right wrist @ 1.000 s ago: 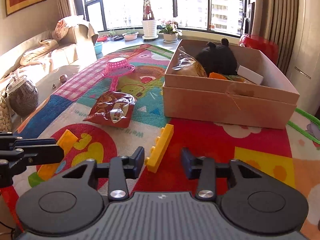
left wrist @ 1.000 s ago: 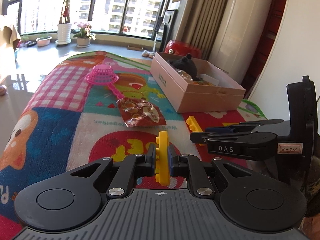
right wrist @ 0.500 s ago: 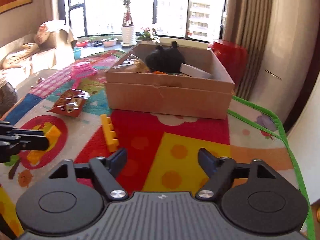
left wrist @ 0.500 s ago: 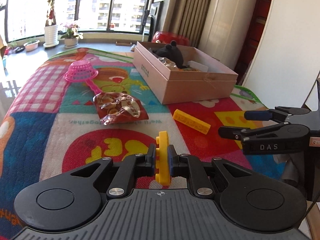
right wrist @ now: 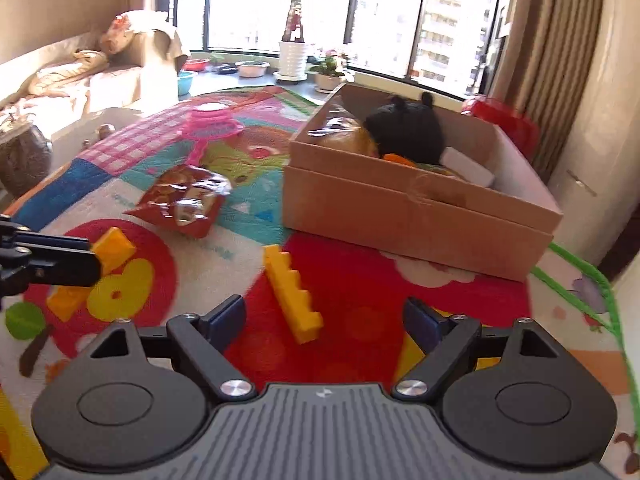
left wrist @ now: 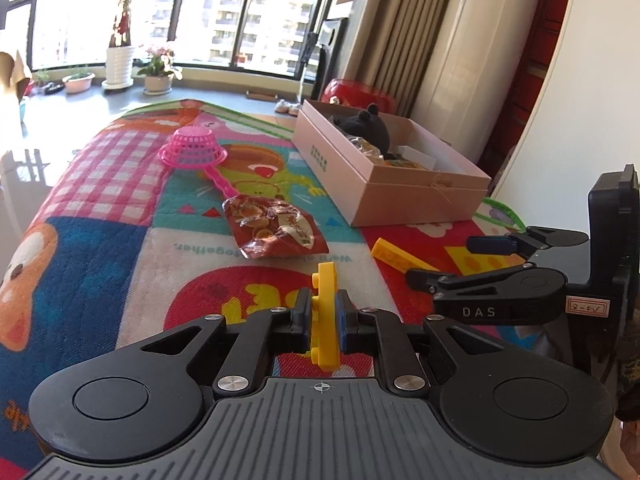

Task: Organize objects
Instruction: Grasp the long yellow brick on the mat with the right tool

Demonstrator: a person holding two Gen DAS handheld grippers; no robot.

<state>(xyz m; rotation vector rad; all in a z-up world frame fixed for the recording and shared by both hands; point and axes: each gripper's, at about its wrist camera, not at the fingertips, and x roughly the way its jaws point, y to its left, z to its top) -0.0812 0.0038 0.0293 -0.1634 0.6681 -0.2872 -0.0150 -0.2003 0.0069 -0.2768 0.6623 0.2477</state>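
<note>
My left gripper [left wrist: 324, 316] is shut on a thin yellow brick [left wrist: 326, 308], held on edge just above the play mat. From the right wrist view that gripper [right wrist: 52, 262] comes in at the left edge, still holding the yellow brick [right wrist: 112, 250]. A second, longer yellow brick [right wrist: 294, 294] lies flat on the red patch of the mat. My right gripper [right wrist: 324, 318] stands wide open just short of it, pads touching nothing. From the left wrist view, the right gripper [left wrist: 456, 262] hovers beside the loose brick [left wrist: 394, 258].
An open cardboard box [right wrist: 412, 216] [left wrist: 400, 196] holding a black plush toy and other items stands beyond the loose brick. A red snack bag [left wrist: 276, 232] [right wrist: 184, 204] and a pink strainer [left wrist: 192, 152] [right wrist: 212, 124] lie on the mat. The mat's green edge [right wrist: 592, 288] runs to the right.
The right gripper's jaws have spread wider. Its view swung right, then back left, and the loose brick now lies straight ahead between the fingers. The left gripper still holds its brick.
</note>
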